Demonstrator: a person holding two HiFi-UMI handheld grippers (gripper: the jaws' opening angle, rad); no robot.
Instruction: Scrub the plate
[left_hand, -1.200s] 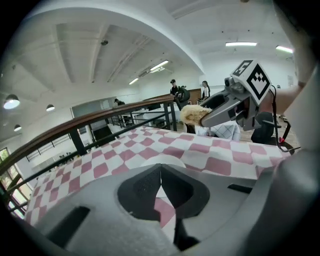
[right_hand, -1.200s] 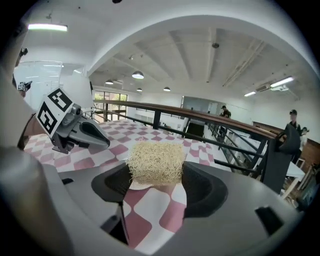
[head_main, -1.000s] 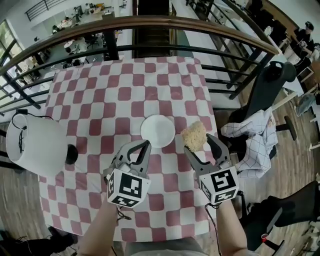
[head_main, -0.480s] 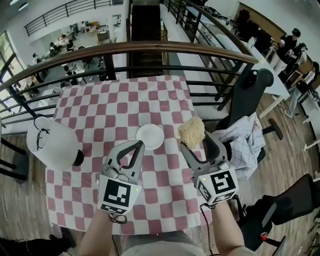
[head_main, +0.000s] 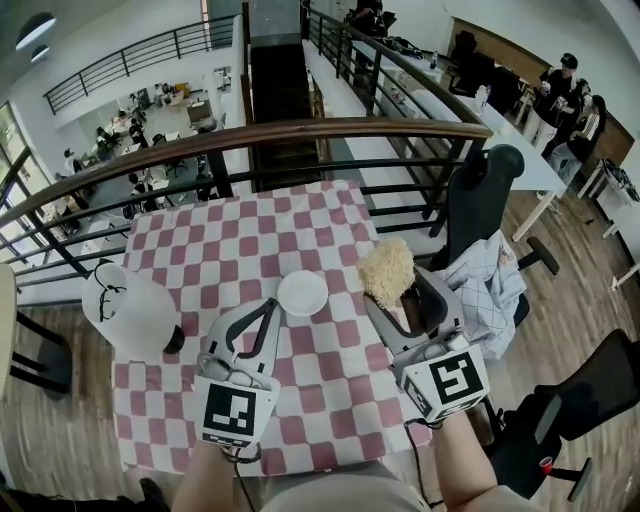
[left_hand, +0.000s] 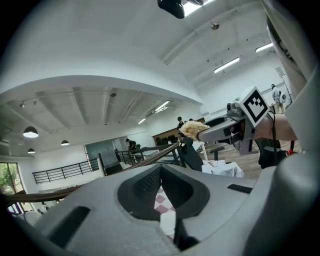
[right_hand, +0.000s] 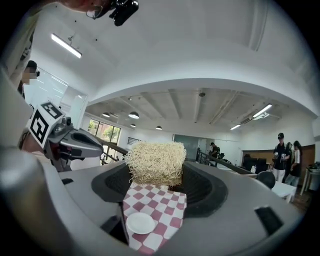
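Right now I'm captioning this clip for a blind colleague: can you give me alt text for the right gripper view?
The right tongs clamp a straw-coloured fibrous scrubber, held up over a red-and-white checked tablecloth. A small white plate sits on the cloth below, and the left tongs show at the left edge.

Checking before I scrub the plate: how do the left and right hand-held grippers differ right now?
The right hand-held gripper clamps a straw-coloured fibrous scrubber; the left hand-held gripper holds nothing. The right one's jaws are spread around the scrubber; the left one's meet at the tips. The left one's tips sit by the white plate; the right one is off to its right. Both hang over the checked tablecloth.
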